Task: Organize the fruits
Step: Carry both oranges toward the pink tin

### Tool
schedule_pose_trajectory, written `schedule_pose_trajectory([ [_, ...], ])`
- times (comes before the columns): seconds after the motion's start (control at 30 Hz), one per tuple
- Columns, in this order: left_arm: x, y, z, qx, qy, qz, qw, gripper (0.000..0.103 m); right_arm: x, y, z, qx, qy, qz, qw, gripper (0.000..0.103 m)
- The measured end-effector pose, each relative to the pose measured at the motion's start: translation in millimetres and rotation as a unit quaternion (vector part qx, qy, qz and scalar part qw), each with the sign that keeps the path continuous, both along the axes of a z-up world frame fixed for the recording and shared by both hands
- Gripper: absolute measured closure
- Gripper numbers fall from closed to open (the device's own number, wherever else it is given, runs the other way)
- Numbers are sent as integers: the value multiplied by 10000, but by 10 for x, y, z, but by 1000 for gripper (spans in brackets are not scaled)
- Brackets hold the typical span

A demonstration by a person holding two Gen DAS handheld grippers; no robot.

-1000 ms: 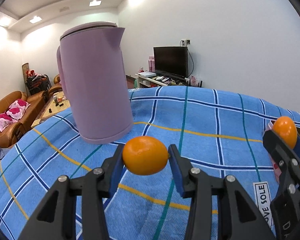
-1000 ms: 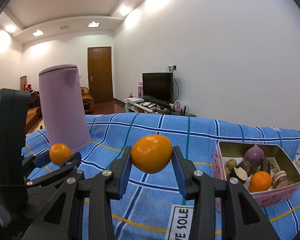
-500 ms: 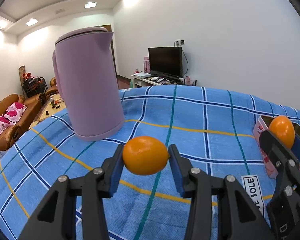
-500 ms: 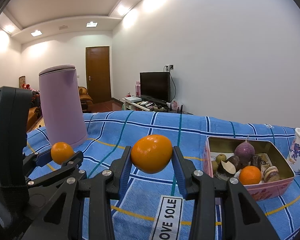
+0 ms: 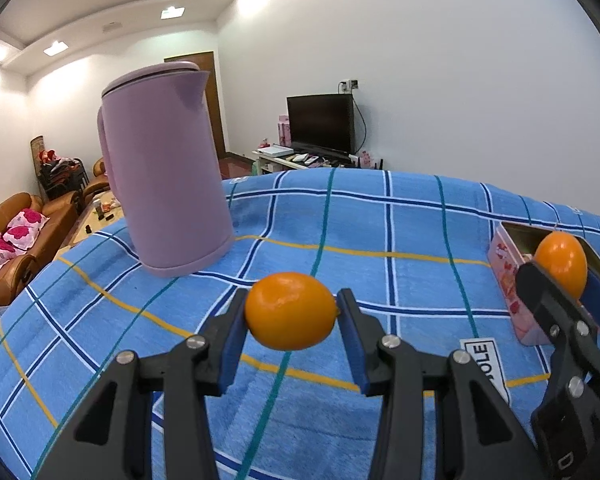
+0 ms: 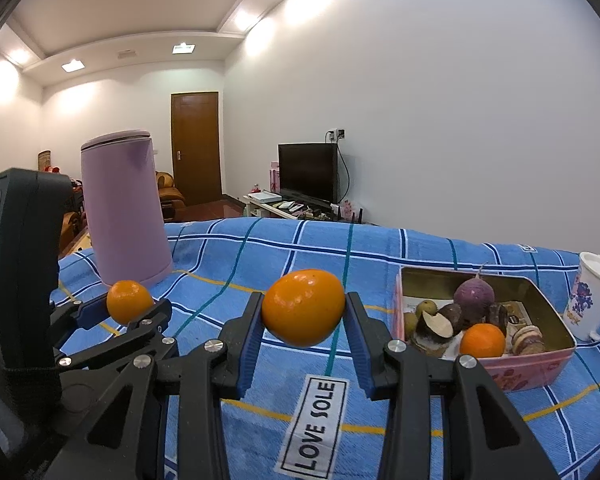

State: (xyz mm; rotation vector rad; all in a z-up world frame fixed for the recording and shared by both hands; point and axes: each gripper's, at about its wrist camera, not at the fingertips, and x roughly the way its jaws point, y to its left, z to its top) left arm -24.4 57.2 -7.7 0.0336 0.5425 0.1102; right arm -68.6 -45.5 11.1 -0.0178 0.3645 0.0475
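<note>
Both views have slid rightward, the purple kettle (image 5: 164, 172) receding. Left tongs (image 5: 291, 316) pinch an orange (image 5: 290, 311) above mid-tabletop. Right tongs (image 6: 303, 316) pinch another orange (image 6: 303, 313) (short of the tin (image 6: 539, 372) by the tabletop's right edge); release low inside.

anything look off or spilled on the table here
Nothing spilled. The kettle stands upright, the tin sits flat, and each gripper, left and right, squarely holds an orange.
</note>
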Motion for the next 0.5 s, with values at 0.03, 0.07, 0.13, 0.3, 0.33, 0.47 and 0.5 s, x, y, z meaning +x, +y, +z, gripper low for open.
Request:
schedule_pose_trajectory([
  [0.03, -8, -13, 1, 5, -5, -6, 10000, 57, -4, -12, 0, 4, 3, -11, 10000, 61],
  [0.07, -15, -17, 0, 6, -10, -12, 10000, 57, -11, -24, 1, 9, 11, -21, 10000, 61],
  [0.13, -25, -38, 1, 8, -14, -20, 10000, 57, -25, -53, 1, 19, 21, -41, 10000, 61],
  [0.3, -39, -66, 4, 4, -10, -41, 10000, 57, -69, -123, 4, 11, 28, -82, 10000, 61],
  [0.33, -44, -75, 2, 3, -9, -43, 10000, 57, -83, -140, 3, 8, 30, -92, 10000, 61],
  [0.47, -55, -96, 5, -6, -7, -62, 10000, 57, -108, -182, 2, 2, 39, -118, 9999, 61],
  [0.5, -61, -105, 5, -12, -7, -71, 10000, 57, -113, -188, 2, -4, 37, -122, 9999, 61],
])
